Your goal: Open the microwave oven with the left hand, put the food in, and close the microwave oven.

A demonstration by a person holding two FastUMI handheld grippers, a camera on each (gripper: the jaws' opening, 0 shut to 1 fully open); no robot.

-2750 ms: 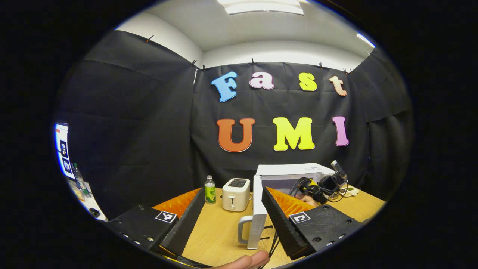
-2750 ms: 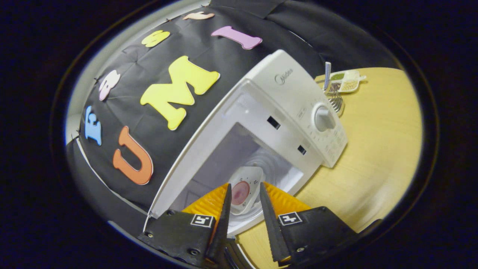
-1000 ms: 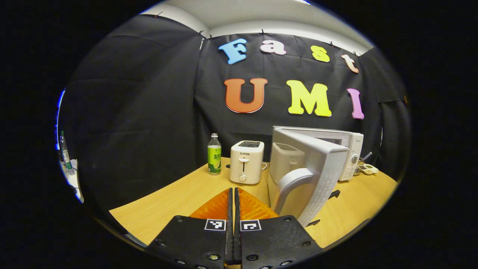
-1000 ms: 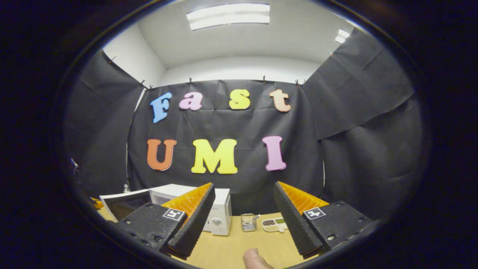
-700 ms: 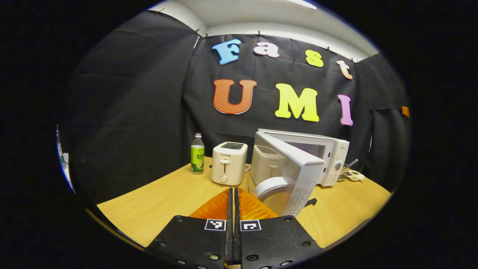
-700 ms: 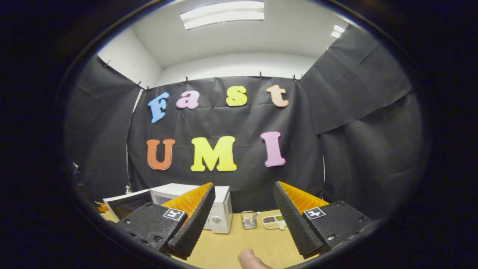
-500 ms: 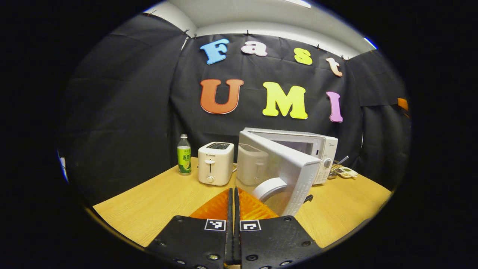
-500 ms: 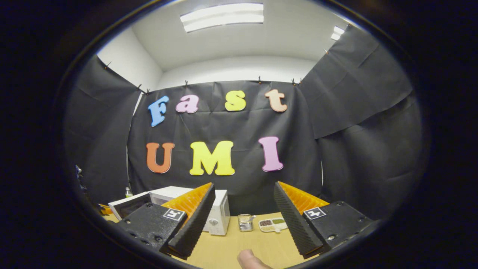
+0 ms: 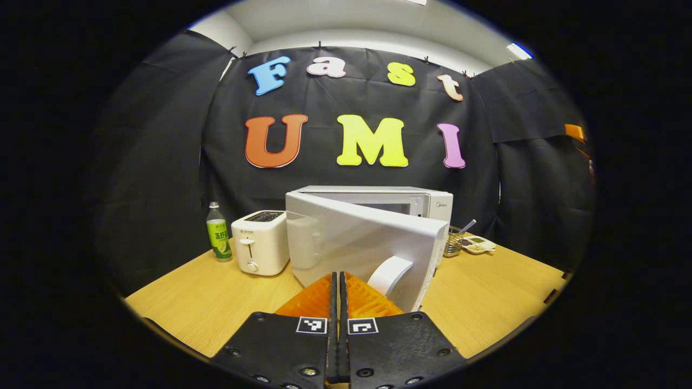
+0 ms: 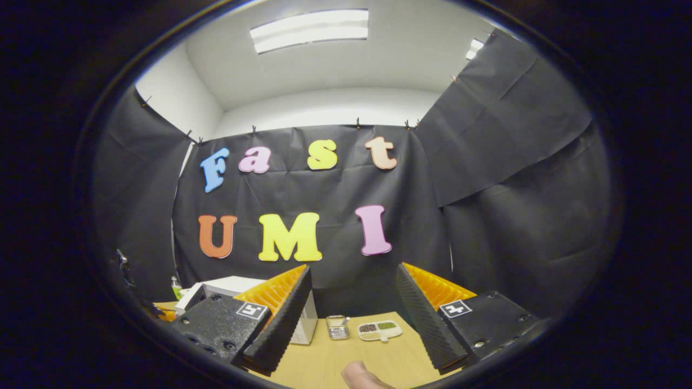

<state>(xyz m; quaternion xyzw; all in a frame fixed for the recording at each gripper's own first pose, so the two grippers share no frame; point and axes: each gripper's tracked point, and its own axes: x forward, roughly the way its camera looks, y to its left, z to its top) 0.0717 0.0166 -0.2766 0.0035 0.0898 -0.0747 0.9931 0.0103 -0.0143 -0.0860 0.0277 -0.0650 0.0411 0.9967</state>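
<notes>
**Swinging door of the microwave seen partly ajar**

Standing at the left of the wooden table (image 9: 216, 302) in the left gripper view, a green-labelled bottle (image 9: 218, 239) is seen upright, its contents not discernible. Just to its right a white toaster (image 9: 259, 242) is placed, and beside that the white microwave oven (image 9: 389, 201), whose door (image 9: 357, 243) is angled partway out from the body; the inside is hidden by the door, so the food cannot be made out. To the right of the oven a small wire holder (image 9: 453, 244) with a utensil and a divided dish (image 9: 476, 244) of dark and green contents are set.

The left gripper (image 9: 338, 286) is held with its fingers pressed together on nothing, just in front of the door's curved handle (image 9: 390, 273); whether contact is made cannot be told.

In the right gripper view, the right gripper (image 10: 351, 302) is held with fingers spread wide, empty, well apart from the oven, with a fingertip (image 10: 361, 377) seen at the bottom edge.
</notes>
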